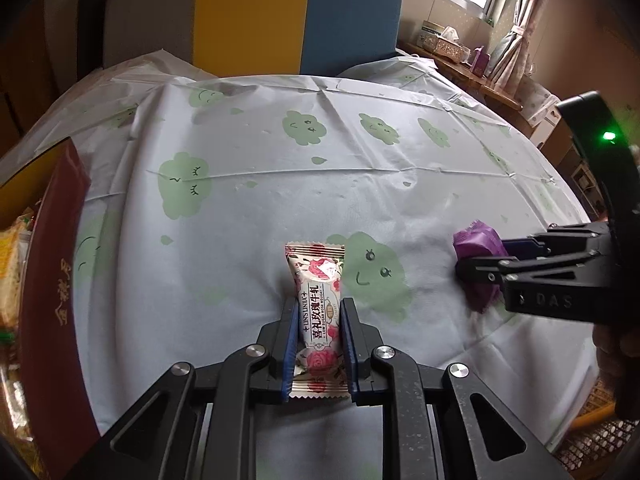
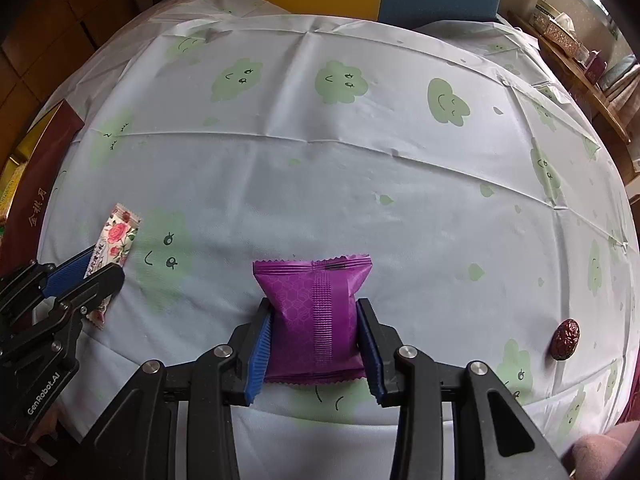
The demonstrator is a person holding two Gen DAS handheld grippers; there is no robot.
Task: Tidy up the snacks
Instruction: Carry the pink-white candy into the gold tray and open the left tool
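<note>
My left gripper (image 1: 319, 312) is shut on a rose-print nougat packet (image 1: 318, 280), held lengthwise between its blue pads just above the tablecloth. It also shows in the right wrist view (image 2: 114, 244), held by the left gripper (image 2: 102, 264). My right gripper (image 2: 316, 312) is shut on a purple snack packet (image 2: 316, 312); in the left wrist view the right gripper (image 1: 476, 260) holds the purple packet (image 1: 478, 244) at the right. A dark red box (image 1: 60, 300) with snacks inside stands at the left.
A red date (image 2: 565, 339) lies on the cloth at the right. The table (image 2: 320, 160) has a pale cloth with green cloud prints. A blue and yellow chair (image 1: 300, 12) stands behind it; a shelf with a tissue box (image 1: 444, 40) is at far right.
</note>
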